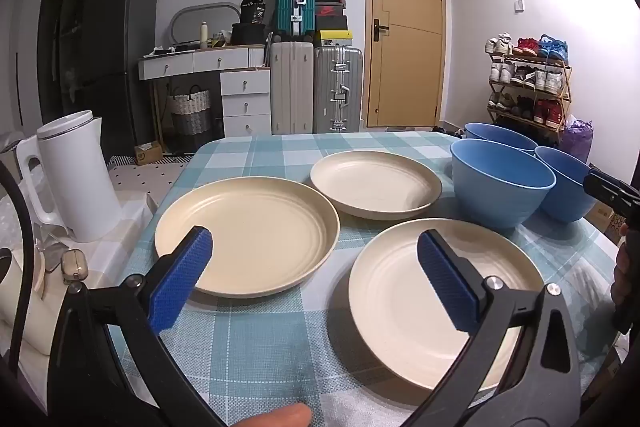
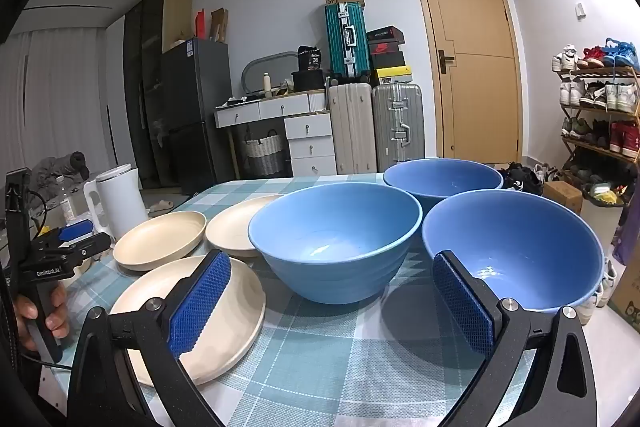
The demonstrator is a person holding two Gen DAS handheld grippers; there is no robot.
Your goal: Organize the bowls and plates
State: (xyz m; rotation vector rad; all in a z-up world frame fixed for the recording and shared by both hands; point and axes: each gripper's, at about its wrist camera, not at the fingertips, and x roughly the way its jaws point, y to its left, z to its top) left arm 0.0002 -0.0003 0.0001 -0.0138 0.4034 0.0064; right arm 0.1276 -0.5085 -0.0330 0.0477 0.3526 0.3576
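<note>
On the counter (image 1: 260, 347), three plates (image 1: 246, 235) and three bowls (image 2: 334, 239) are lying apart; left gripper (image 1: 316, 267) and right gripper (image 2: 332, 303) are gaping wide, empty. Pinching a thin plate rim could be risking slips.

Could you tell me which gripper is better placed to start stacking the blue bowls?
The right gripper. It is open and faces the blue bowls directly, close ahead. The left gripper, also open, hangs over the cream plates, with the bowls off to its far side.
</note>
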